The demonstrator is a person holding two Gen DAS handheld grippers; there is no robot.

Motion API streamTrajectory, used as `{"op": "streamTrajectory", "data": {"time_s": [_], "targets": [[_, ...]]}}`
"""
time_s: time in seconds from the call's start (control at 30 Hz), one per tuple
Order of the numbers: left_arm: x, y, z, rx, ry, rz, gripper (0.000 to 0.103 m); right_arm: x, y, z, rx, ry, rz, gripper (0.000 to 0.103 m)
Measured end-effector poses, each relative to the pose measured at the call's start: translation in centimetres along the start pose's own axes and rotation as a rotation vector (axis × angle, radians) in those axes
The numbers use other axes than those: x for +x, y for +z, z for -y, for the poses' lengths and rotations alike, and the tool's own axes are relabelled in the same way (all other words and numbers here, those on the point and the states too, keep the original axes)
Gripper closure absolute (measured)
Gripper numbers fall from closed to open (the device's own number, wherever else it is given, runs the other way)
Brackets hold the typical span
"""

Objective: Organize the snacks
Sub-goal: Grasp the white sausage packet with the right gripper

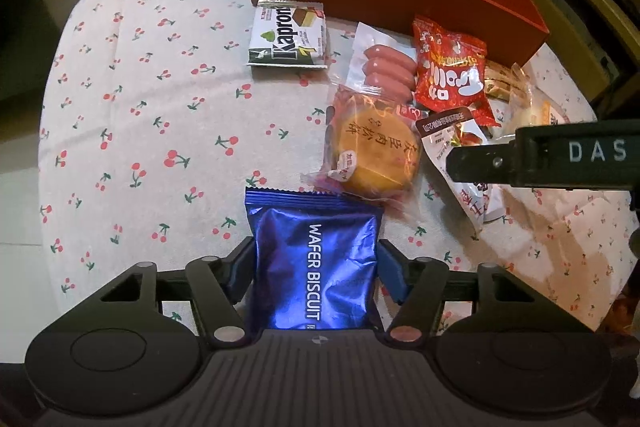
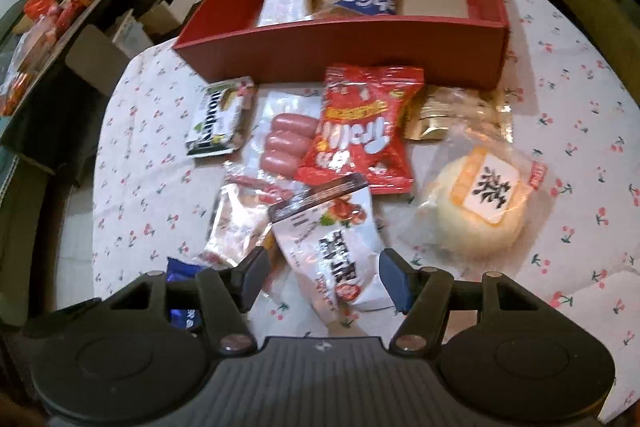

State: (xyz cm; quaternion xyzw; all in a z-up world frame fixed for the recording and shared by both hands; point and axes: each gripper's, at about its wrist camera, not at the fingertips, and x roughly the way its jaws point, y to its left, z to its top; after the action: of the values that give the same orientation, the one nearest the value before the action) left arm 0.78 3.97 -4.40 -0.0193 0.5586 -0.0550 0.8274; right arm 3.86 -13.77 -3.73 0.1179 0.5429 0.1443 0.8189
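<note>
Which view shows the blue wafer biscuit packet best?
The left wrist view: the blue wafer biscuit packet fills the centre, label readable, between the left hand-held gripper pads. The right wrist view shows only a blue corner.

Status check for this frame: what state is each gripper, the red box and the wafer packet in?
left gripper: shut on the blue wafer biscuit packet
right gripper: open, white pouch lying between its fingers
red box: open-topped, some snacks inside
sausage pack: sealed, on the tablecloth
</note>
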Motion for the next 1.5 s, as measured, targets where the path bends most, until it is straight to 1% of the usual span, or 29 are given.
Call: {"op": "streamTrajectory", "data": {"time_s": [0.03, 0.07, 0.1, 0.3, 0.37, 0.5, 0.53, 0.57, 0.6, 0.63, 0.67, 0.8, 0.9, 0.97, 1.07, 1.17, 1.23, 1.3, 1.33, 1.4, 1.47, 1.5], "targets": [[-0.1, 0.0, 0.0, 0.000, -0.005, 0.001, 0.034, 0.0, 0.0, 0.0, -0.010, 0.004, -0.002, 0.034], [-0.2, 0.0, 0.0, -0.001, -0.010, 0.003, 0.034, 0.2, 0.0, -0.1, -0.017, 0.004, -0.012, 0.029], [-0.3, 0.1, 0.0, -0.001, -0.014, 0.004, 0.034, 0.4, -0.1, -0.1, -0.021, -0.003, -0.020, 0.027], [-0.8, 0.1, -0.1, 0.000, -0.033, 0.010, 0.034, 2.1, -0.3, -0.9, -0.085, -0.038, -0.062, 0.027], [-0.9, 0.1, -0.2, -0.002, -0.034, 0.010, 0.034, 2.9, -0.3, -1.2, -0.118, -0.071, -0.065, 0.027], [-0.4, 0.1, -0.1, 0.007, -0.029, -0.008, 0.034, 3.2, -0.6, -2.0, -0.178, -0.099, -0.051, 0.025], [-0.1, 0.1, 0.0, 0.011, -0.029, -0.019, 0.033, 3.2, -0.7, -2.2, -0.193, -0.110, -0.051, 0.028], [-0.1, 0.0, 0.1, 0.018, -0.023, -0.014, 0.033, 3.2, -0.9, -2.4, -0.212, -0.126, -0.046, 0.034], [0.0, 0.0, 0.3, 0.025, -0.017, -0.013, 0.033, 3.2, -1.0, -2.6, -0.232, -0.142, -0.038, 0.038], [0.0, 0.0, 0.4, 0.029, -0.016, -0.012, 0.033, 3.1, -1.1, -2.7, -0.240, -0.149, -0.037, 0.045], [0.0, 0.0, 0.4, 0.030, -0.016, -0.013, 0.033, 3.1, -1.1, -2.7, -0.237, -0.149, -0.035, 0.048], [-0.1, -0.2, 0.6, 0.046, -0.005, -0.014, 0.034, 2.5, -1.1, -2.4, -0.232, -0.140, -0.018, 0.053], [-0.3, -0.3, 0.5, 0.040, -0.010, -0.014, 0.034, 1.7, -1.1, -2.3, -0.225, -0.123, 0.000, 0.058], [-0.5, -0.3, 0.4, 0.036, -0.016, -0.009, 0.035, 0.9, -1.2, -2.2, -0.217, -0.108, 0.016, 0.064], [-1.0, -0.2, 0.3, 0.030, -0.030, 0.006, 0.035, -0.1, -1.3, -1.9, -0.201, -0.096, 0.034, 0.070], [-1.5, -0.1, 0.2, 0.019, -0.043, 0.017, 0.035, -0.7, -1.4, -1.7, -0.189, -0.087, 0.044, 0.073], [-1.7, 0.0, 0.1, 0.014, -0.050, 0.022, 0.035, -0.8, -1.4, -1.6, -0.185, -0.071, 0.036, 0.073], [-1.6, 0.0, 0.1, 0.012, -0.053, 0.020, 0.035, -0.5, -1.5, -1.5, -0.172, -0.034, 0.023, 0.069], [-1.6, 0.0, 0.1, 0.011, -0.055, 0.018, 0.035, -0.4, -1.5, -1.5, -0.172, -0.033, 0.023, 0.067], [-1.5, -0.1, 0.1, 0.009, -0.056, 0.015, 0.035, -0.1, -1.3, -1.5, -0.174, -0.024, 0.003, 0.059], [-1.4, -0.1, -0.1, 0.006, -0.056, 0.012, 0.035, 0.2, -1.2, -1.5, -0.180, -0.037, -0.003, 0.032], [-1.3, -0.1, -0.2, 0.003, -0.055, 0.010, 0.035, 0.4, -1.1, -1.7, -0.196, -0.053, -0.007, 0.027]]}}
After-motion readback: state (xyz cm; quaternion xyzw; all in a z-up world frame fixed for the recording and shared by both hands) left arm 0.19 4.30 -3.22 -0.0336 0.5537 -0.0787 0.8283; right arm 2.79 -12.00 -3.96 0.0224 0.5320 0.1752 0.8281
